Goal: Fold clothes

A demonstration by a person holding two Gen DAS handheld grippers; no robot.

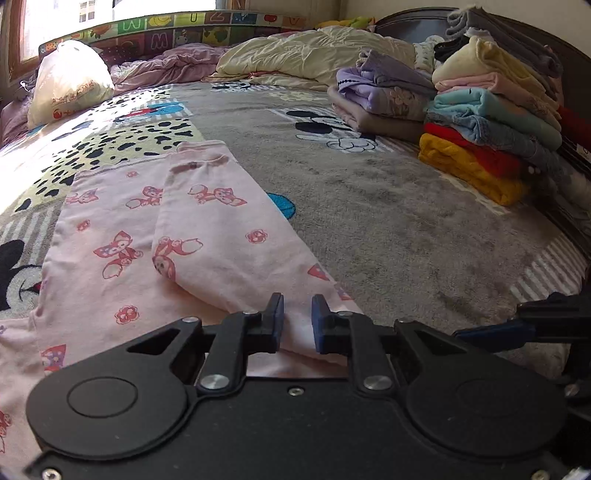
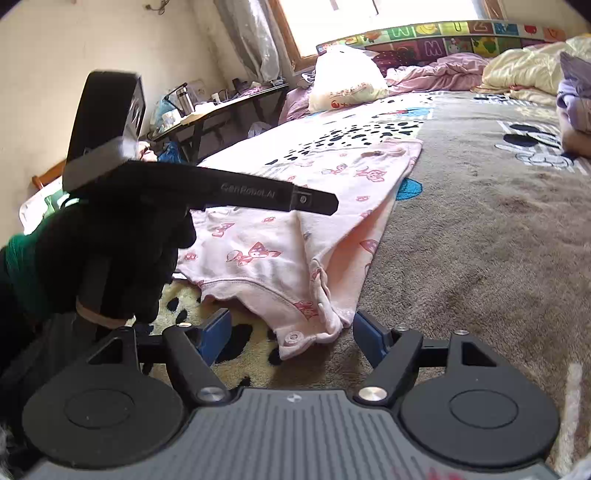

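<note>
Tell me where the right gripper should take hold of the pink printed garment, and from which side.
Probably the snap-button tab at the near end of the pink garment. It sticks out toward the open right gripper and lies between its fingers, so come straight forward, low over the bed cover.

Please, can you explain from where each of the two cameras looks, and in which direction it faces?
Left wrist: sits low on the left gripper, facing across the bed toward the stack of folded clothes; its fingers pinch the pink garment, and the right gripper's tip shows at the far right.
Right wrist: sits on the right gripper, facing the window; its jaws stand open before the garment's snap hem, and a gloved hand holds the left gripper.
Both share the pink garment, the grey blanket and the white bag.
</note>
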